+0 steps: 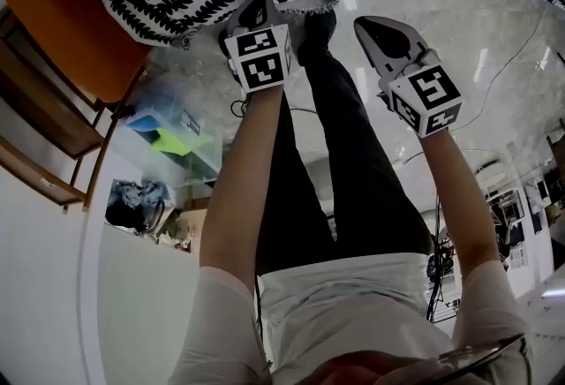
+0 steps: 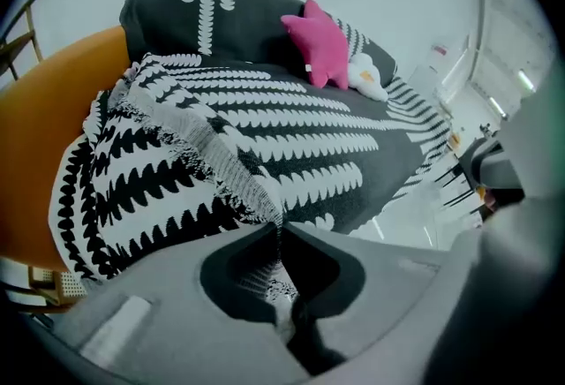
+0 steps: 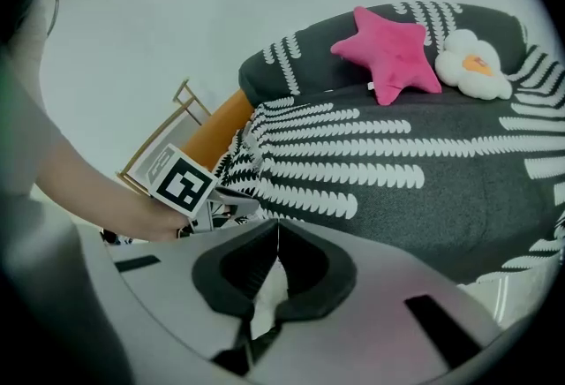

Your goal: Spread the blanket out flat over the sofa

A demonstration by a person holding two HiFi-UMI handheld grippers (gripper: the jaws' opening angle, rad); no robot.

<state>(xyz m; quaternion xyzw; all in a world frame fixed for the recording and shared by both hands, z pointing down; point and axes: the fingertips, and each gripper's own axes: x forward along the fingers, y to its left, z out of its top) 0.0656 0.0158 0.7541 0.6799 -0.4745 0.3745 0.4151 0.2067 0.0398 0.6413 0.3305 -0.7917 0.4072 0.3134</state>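
Up close, the left gripper (image 2: pixel 281 229) was clamped tight on the fringed edge of the blanket (image 2: pixel 177 162), which was folded back there so its white underside was shown. The right gripper (image 3: pixel 278 224) was held shut and empty nearby, over the floor (image 1: pixel 459 12). Beyond, the rest of the blanket was draped dark side up over the orange sofa (image 2: pixel 44 109). A pink star cushion (image 2: pixel 320 43) and a white cushion (image 2: pixel 366 79) were propped furthest back.

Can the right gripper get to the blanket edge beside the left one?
Probably yes: the fringed edge of the blanket lies just ahead of the right gripper with nothing between them, though its jaws are shut and must open first.
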